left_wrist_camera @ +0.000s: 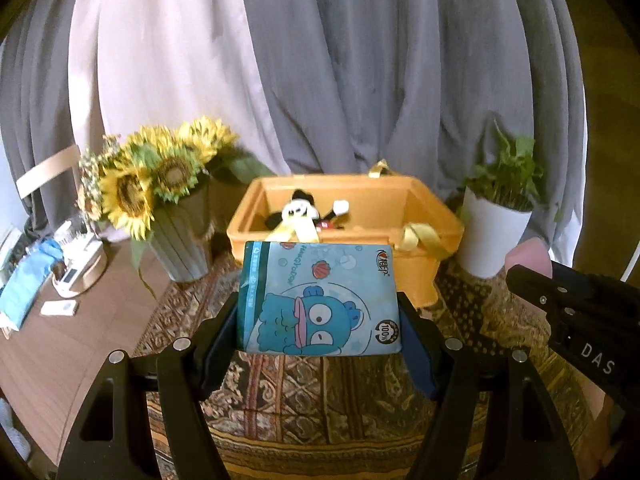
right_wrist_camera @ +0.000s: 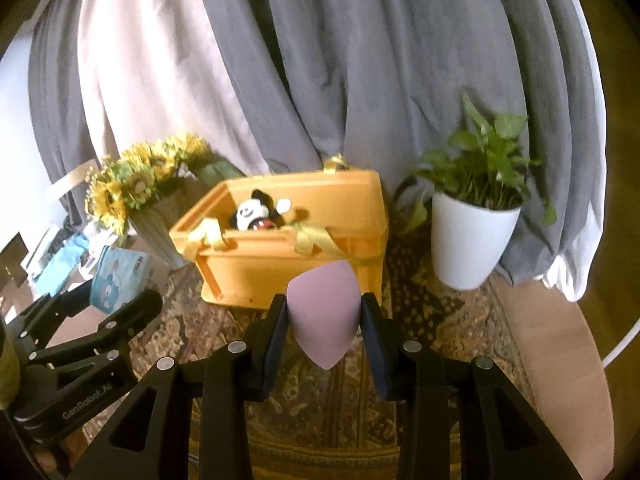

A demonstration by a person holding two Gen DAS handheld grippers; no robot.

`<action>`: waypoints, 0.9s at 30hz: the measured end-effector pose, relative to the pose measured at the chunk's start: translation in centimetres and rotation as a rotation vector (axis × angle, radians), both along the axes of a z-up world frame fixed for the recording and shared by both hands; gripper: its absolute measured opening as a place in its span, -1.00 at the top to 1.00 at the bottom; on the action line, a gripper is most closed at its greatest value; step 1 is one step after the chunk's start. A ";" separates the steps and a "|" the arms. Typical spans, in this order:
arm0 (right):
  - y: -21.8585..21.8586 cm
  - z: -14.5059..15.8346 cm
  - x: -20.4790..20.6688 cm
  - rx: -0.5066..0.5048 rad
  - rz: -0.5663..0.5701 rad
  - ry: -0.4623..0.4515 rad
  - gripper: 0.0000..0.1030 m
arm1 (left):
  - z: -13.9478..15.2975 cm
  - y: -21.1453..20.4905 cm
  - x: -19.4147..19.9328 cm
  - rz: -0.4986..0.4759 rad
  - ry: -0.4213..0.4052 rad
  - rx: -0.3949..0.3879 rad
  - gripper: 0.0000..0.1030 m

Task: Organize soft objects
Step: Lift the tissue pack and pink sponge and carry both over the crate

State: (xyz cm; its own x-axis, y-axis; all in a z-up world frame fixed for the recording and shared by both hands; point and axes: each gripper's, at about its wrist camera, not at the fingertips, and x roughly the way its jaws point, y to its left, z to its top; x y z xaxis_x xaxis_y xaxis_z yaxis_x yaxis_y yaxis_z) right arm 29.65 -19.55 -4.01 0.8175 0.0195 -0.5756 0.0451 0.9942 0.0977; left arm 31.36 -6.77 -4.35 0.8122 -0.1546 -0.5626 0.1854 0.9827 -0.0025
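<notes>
My left gripper (left_wrist_camera: 318,320) is shut on a blue cartoon tissue pack (left_wrist_camera: 318,300) and holds it above the patterned cloth, just in front of the orange bin (left_wrist_camera: 420,248). My right gripper (right_wrist_camera: 324,316) is shut on a pink egg-shaped sponge (right_wrist_camera: 322,312), also in front of the orange bin (right_wrist_camera: 280,272). A black-and-white mouse plush (left_wrist_camera: 300,210) lies inside the bin; it also shows in the right wrist view (right_wrist_camera: 256,214). The right gripper (left_wrist_camera: 572,308) appears at the right of the left wrist view with the sponge (left_wrist_camera: 528,254). The left gripper (right_wrist_camera: 120,300) and tissue pack (right_wrist_camera: 116,276) show at left.
A vase of sunflowers (left_wrist_camera: 160,184) stands left of the bin and a white pot with a green plant (left_wrist_camera: 496,220) stands right of it. Yellow ribbons (left_wrist_camera: 420,238) hang over the bin's rim. Small white devices and blue cloth (left_wrist_camera: 36,280) lie at far left. Grey curtains hang behind.
</notes>
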 end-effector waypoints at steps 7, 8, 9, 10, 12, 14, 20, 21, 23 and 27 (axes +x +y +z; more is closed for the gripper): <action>0.4 2.2 0.2 0.003 0.012 -0.067 0.27 | 2.0 0.3 0.3 -0.012 -0.028 -0.033 -0.40; 0.4 2.5 0.3 0.003 0.012 -0.075 0.27 | 2.2 0.4 0.5 -0.011 -0.033 -0.038 -0.40; 0.4 2.8 0.5 0.003 0.015 -0.084 0.27 | 2.4 0.5 0.6 -0.008 -0.038 -0.038 -0.40; 0.5 3.0 0.6 0.003 0.019 -0.089 0.27 | 2.6 0.5 0.8 -0.003 -0.044 -0.037 -0.40; 0.6 3.4 1.0 -0.002 0.023 -0.103 0.27 | 2.9 0.5 1.2 0.002 -0.052 -0.039 -0.40; 0.8 3.9 1.5 -0.006 0.033 -0.113 0.27 | 3.1 0.6 1.7 0.007 -0.062 -0.039 -0.40; 1.0 4.5 3.4 -0.003 0.051 -0.127 0.27 | 3.9 0.8 3.6 0.017 -0.089 -0.038 -0.40; 1.0 4.5 3.7 -0.002 0.050 -0.129 0.27 | 4.1 0.8 4.0 0.017 -0.091 -0.037 -0.40; 0.9 4.7 4.4 0.003 0.052 -0.131 0.27 | 4.3 0.8 4.9 0.014 -0.093 -0.038 -0.40; 0.8 4.9 5.8 0.005 0.050 -0.131 0.27 | 4.7 0.7 6.2 0.016 -0.100 -0.035 -0.40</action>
